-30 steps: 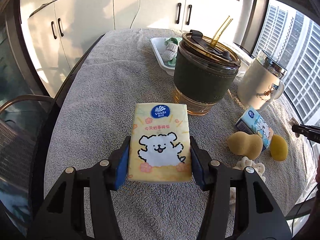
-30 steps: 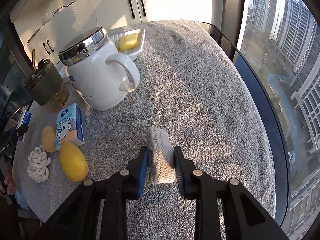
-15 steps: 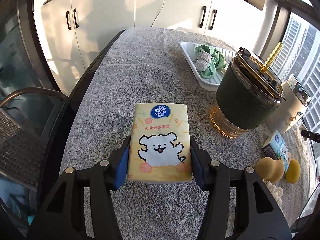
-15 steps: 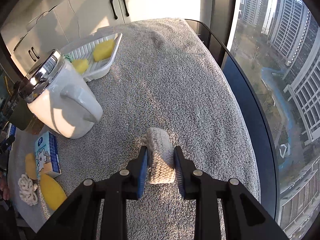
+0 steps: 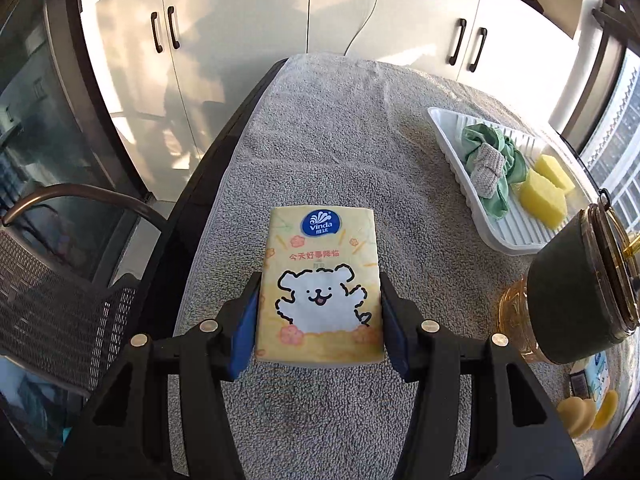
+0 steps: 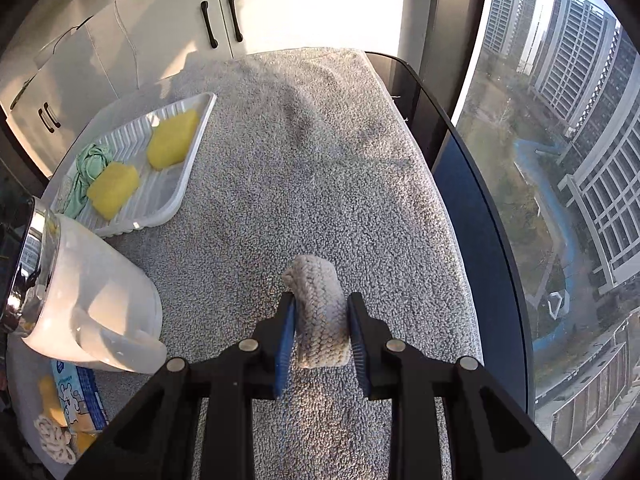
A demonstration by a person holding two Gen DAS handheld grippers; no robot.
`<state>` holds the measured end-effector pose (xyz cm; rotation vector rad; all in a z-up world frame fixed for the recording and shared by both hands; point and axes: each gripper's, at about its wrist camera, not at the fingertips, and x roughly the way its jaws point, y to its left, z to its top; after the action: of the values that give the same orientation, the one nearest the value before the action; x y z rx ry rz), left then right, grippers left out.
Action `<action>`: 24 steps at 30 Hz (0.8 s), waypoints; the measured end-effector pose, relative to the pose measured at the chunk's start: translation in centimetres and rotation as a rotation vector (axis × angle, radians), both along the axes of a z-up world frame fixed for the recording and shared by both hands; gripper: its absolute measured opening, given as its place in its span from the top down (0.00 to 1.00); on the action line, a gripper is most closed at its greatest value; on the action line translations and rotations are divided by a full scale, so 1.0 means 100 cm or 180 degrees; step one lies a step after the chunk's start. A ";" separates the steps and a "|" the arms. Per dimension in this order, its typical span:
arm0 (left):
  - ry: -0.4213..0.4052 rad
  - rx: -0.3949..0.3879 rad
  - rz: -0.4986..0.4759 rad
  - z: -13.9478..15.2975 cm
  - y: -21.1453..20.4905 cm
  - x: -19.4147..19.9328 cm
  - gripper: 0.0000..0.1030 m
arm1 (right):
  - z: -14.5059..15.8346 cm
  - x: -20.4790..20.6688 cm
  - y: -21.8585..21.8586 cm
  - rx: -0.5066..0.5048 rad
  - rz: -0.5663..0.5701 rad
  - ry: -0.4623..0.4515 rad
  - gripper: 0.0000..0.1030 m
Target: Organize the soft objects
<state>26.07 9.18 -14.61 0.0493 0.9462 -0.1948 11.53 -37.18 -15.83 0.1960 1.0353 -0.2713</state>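
My left gripper (image 5: 320,308) is shut on a yellow tissue pack (image 5: 320,280) with a white dog drawing, held above the grey towel-covered table (image 5: 344,128). To its right, further back, lies the white ribbed tray (image 5: 448,148) with a green cloth (image 5: 504,160), a knitted grey piece (image 5: 486,168) and two yellow sponges (image 5: 544,196). My right gripper (image 6: 322,324) is shut on a rolled beige knitted cloth (image 6: 320,312). In the right wrist view the tray (image 6: 188,172) lies to the upper left with the yellow sponges (image 6: 172,142) and green cloth (image 6: 90,168).
An amber tumbler with a dark green sleeve (image 5: 576,300) stands right of the tissue pack. A white lidded mug (image 6: 80,300) stands left of my right gripper. A blue tissue pack (image 6: 78,396), yellow sponges and a white knotted cord (image 6: 52,440) lie behind it. A mesh chair (image 5: 60,300) stands beyond the left table edge.
Both grippers have moved forward over the table with their loads. The tray has come nearer in both views, and the tumbler and mug have slid toward the picture edges.
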 end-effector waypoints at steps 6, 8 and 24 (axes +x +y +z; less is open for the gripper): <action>-0.0020 0.0073 -0.0020 -0.004 -0.005 0.023 0.51 | 0.000 0.029 -0.004 -0.0055 0.0053 0.0015 0.73; -0.0037 0.0093 -0.0061 -0.003 -0.009 0.031 0.51 | 0.001 0.041 -0.004 -0.0089 0.0066 0.0023 0.73; -0.0172 0.0140 -0.0291 0.011 -0.051 0.084 0.51 | 0.013 0.119 0.011 -0.0119 0.0384 0.0041 0.73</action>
<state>34.51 4.08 -13.48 0.1378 0.8951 -0.2559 23.47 -36.11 -14.51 0.0977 1.0499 -0.1826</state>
